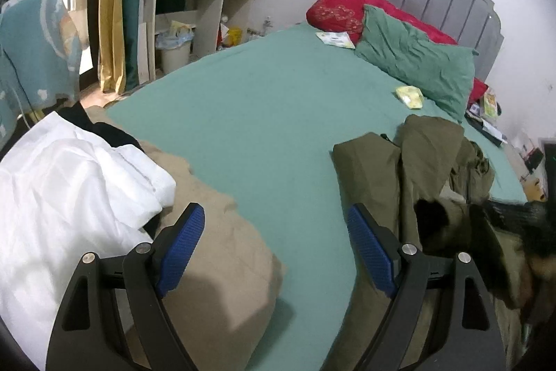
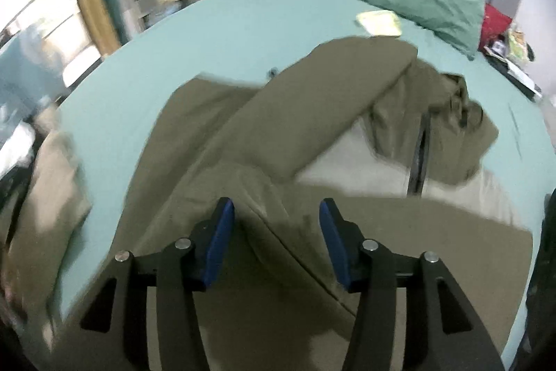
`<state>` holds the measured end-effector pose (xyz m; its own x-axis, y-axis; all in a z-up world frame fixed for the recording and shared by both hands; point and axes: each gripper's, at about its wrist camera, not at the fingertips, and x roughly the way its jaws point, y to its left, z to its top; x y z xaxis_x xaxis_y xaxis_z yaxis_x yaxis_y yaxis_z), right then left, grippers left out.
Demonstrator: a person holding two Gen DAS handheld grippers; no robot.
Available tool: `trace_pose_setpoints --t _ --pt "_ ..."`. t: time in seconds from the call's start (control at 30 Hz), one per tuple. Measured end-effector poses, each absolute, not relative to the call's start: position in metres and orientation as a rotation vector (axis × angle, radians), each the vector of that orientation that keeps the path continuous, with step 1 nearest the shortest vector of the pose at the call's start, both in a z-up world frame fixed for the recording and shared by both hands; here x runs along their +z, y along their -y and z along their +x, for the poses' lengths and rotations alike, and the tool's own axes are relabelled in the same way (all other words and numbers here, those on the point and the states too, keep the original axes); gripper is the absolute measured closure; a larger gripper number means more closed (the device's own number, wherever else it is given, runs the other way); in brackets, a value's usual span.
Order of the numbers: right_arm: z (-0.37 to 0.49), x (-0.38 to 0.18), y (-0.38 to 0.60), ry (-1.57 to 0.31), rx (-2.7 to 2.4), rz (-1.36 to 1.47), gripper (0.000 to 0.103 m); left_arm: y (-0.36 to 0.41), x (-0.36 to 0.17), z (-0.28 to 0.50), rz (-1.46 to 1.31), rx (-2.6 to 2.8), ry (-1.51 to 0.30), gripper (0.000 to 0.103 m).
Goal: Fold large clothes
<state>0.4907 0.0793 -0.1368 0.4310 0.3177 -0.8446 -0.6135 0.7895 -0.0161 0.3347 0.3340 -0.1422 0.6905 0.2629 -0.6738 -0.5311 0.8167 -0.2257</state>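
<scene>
Both grippers, left [image 1: 274, 244] and right [image 2: 276, 240], hang with jaws apart, gripping nothing, above the olive coat [image 2: 243, 134]; its loosely crossed sleeve may slip, spoiling the fold.

Olive coat [image 1: 431, 169] (right side cropped)

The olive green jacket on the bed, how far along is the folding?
Started: one sleeve of the olive green jacket lies folded across its body. In hand: nothing; the right gripper is open above it. Left: its crumpled far side, plus the white garment and tan garment.
</scene>
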Motion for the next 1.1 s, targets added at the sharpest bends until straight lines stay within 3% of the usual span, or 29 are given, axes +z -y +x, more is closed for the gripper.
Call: trace_pose_setpoints --t 0.17,0.33,0.53,0.8,1.1 --pt "0.526 -0.131 -0.123 -0.967 0.647 -0.285 0.051 -0.343 -0.143 0.342 -0.411 0.448 -0.678 0.016" --pt "0.481 -0.160 -0.145 -1.063 0.768 -0.516 0.053 -0.350 -0.149 0.349 -0.412 0.426 -0.709 0.016" --pt "0.445 -0.197 -0.112 -1.259 0.838 -0.297 0.052 -0.347 -0.142 0.340 -0.438 0.393 -0.695 0.016" --pt "0.486 -0.137 -0.125 -0.939 0.652 -0.336 0.051 -0.336 -0.137 0.331 -0.410 0.404 -0.681 0.016" --pt "0.563 -0.204 -0.194 -1.066 0.450 -0.396 0.051 -0.347 -0.144 0.347 -0.425 0.411 -0.707 0.016"
